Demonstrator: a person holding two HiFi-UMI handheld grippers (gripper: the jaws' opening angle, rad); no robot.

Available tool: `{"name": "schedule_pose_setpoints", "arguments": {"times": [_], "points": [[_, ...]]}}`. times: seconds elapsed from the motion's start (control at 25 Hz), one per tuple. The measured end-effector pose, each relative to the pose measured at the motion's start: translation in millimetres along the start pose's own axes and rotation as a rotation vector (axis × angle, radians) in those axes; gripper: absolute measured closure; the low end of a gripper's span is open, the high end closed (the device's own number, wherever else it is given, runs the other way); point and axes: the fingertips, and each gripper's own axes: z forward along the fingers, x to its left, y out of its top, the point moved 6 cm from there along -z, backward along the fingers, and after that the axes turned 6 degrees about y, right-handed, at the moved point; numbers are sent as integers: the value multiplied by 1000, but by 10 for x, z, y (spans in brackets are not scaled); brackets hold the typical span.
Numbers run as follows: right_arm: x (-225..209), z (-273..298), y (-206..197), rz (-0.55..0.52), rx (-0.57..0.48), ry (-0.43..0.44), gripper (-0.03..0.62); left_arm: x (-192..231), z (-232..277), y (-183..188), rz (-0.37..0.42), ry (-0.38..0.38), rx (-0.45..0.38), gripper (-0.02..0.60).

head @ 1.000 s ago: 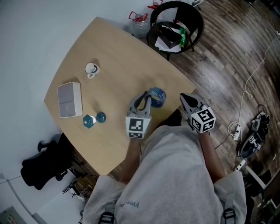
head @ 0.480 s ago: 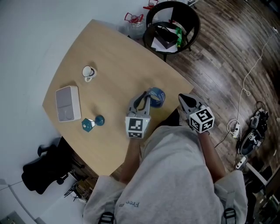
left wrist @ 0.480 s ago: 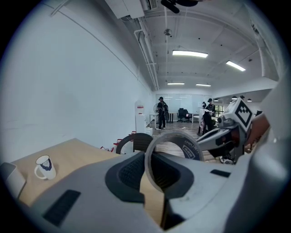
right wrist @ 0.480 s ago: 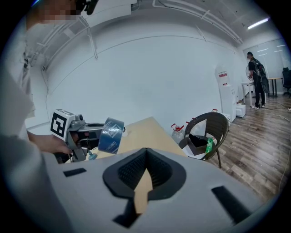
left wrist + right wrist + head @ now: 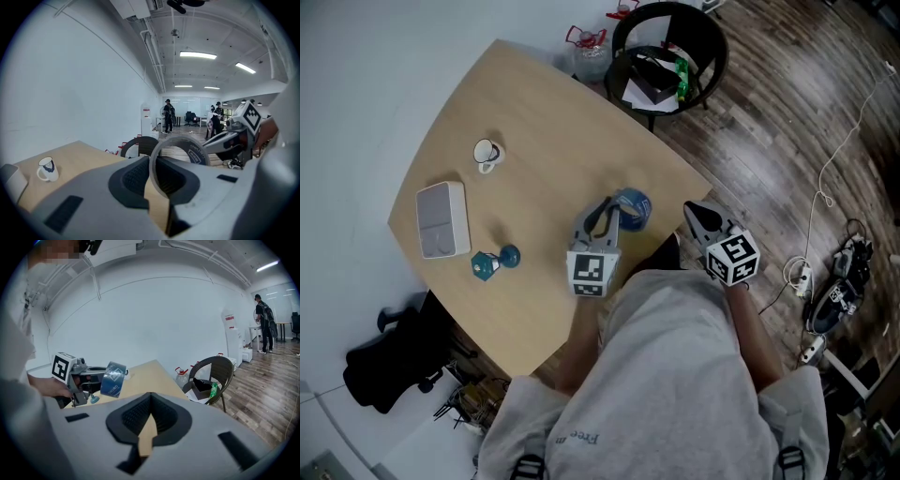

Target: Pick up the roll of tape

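Observation:
The roll of blue tape (image 5: 634, 208) is lifted off the wooden table (image 5: 544, 122), near the table's right edge, and my left gripper (image 5: 606, 215) is shut on it. In the left gripper view the roll (image 5: 200, 154) stands as a ring between the pads, which pinch its wall. From the right gripper view the tape (image 5: 113, 379) hangs tilted at the tip of the left gripper (image 5: 89, 376). My right gripper (image 5: 699, 217) is off the table's right edge, over the floor, shut with nothing in it (image 5: 150, 416).
On the table's left half are a white mug (image 5: 487, 152), a white box (image 5: 442, 218) and a small teal object (image 5: 495, 262). A black chair (image 5: 667, 52) holding loose items stands beyond the far corner. Cables and plugs (image 5: 834, 291) lie on the wooden floor at right.

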Motion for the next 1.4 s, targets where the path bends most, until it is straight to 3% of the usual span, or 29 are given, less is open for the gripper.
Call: {"name": "schedule_pose_setpoints", "arguments": {"times": [1.4], "points": [[-17, -28, -74, -8, 18, -2, 591, -78, 39, -40, 13, -25, 15, 541]]}}
